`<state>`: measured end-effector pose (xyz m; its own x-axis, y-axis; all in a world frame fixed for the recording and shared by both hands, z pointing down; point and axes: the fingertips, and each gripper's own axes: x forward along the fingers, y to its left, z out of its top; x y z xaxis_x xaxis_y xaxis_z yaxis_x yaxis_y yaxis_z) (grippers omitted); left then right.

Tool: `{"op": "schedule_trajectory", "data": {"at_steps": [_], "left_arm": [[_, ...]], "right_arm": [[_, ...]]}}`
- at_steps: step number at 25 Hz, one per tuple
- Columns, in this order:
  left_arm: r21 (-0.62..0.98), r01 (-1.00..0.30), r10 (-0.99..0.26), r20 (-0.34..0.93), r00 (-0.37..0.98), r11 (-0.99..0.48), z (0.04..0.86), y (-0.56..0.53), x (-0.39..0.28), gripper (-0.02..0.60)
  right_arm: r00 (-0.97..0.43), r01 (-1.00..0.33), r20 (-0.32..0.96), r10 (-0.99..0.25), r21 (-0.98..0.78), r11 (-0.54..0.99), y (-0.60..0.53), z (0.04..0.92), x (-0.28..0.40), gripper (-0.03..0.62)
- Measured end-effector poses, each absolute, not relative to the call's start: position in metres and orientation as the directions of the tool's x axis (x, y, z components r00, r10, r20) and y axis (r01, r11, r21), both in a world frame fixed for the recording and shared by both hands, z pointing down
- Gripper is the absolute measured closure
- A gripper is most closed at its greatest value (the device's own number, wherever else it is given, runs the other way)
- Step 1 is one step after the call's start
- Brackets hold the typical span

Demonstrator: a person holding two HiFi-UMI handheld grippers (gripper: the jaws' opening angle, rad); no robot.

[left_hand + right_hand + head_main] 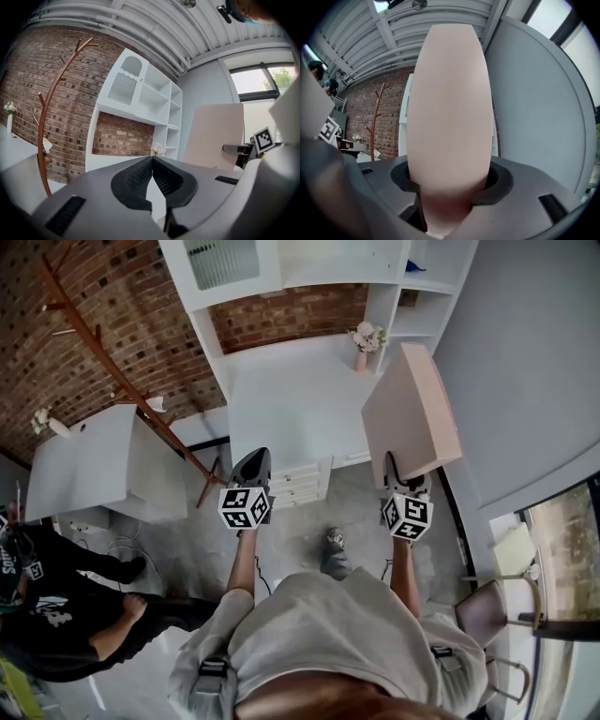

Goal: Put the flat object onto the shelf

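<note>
Before the shelf (323, 263), my right gripper (401, 472) fingers pinch the stiff, probably light flat object (412, 413) by its lower edge; left gripper (251, 463) fingers together, empty.

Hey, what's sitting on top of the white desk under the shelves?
On the desk: a vase of flowers at the back right corner. The board in the right gripper covers its right edge.
</note>
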<state>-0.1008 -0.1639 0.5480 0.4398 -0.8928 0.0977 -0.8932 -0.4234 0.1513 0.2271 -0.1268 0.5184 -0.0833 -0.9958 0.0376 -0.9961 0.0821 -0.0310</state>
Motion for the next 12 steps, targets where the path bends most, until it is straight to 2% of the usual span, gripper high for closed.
{"op": "schedule_trajectory", "data": {"at_steps": [12], "left_arm": [[0.148,-0.918,-0.917,0.103,0.385,-0.369,0.530,-0.280,-0.069,0.566]], "right_arm": [[-0.151,-0.988,0.025,-0.988,-0.035,0.150,-0.263,0.498,0.259,0.313]]}}
